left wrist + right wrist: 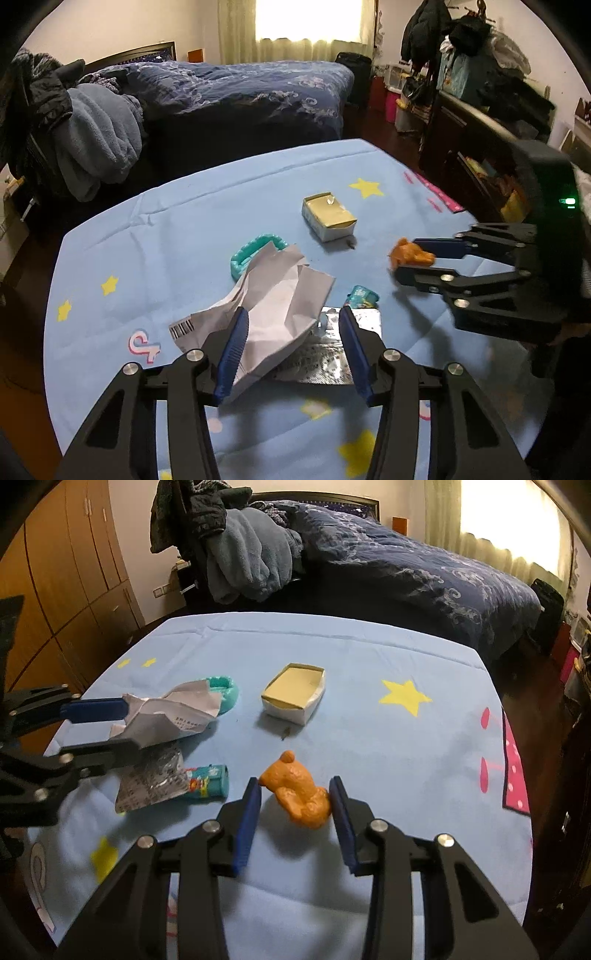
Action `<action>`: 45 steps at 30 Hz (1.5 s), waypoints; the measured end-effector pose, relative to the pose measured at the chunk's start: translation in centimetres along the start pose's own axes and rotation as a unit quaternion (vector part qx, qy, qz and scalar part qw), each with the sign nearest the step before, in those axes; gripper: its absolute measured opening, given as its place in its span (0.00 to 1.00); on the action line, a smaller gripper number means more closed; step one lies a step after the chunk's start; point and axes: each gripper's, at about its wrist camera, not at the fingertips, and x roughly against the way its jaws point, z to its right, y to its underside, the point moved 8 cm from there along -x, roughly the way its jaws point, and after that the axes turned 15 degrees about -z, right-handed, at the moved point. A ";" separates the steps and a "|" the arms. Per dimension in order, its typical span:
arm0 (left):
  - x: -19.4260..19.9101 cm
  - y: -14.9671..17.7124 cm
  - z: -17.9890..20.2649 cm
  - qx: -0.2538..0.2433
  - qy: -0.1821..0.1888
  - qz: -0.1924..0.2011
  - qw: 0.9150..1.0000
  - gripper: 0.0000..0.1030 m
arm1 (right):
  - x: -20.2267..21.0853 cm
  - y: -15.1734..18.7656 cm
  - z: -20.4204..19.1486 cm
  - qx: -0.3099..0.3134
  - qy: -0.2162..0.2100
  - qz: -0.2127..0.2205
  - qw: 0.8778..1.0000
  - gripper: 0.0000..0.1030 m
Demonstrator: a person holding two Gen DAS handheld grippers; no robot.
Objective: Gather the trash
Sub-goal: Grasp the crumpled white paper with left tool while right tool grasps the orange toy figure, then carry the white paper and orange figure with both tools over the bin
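Observation:
A crumpled white paper (280, 306) lies on the blue tablecloth (184, 229) between the fingers of my open left gripper (291, 317); it also shows in the right wrist view (173, 712). Under it lies a silver foil wrapper (332, 354), also seen in the right wrist view (151, 786). An orange bear figure (299, 794) sits between the fingers of my open right gripper (295, 794); the right fingertip is close to it, but I cannot tell whether it touches. The bear (410, 254) shows in the left wrist view between the right gripper's fingers (436, 247).
A small open paper box (295, 692) stands mid-table. A teal comb-like toy (255, 251) lies behind the paper. A small teal tube (208, 781) lies beside the foil. A bed (240, 96) stands beyond the table; wardrobes (66, 572) at the left.

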 end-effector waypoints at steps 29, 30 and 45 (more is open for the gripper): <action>8.0 -0.8 1.7 0.046 0.072 0.077 0.993 0.10 | 6.0 3.8 1.0 -0.050 -0.027 0.058 0.997 0.38; 8.5 -1.2 2.3 0.040 0.073 0.082 0.993 0.10 | 6.7 4.0 1.3 -0.054 -0.027 0.065 0.996 0.38; 10.3 -7.5 17.0 -0.075 0.154 0.094 0.981 0.10 | 13.2 8.7 10.2 -0.136 0.034 0.120 0.983 0.38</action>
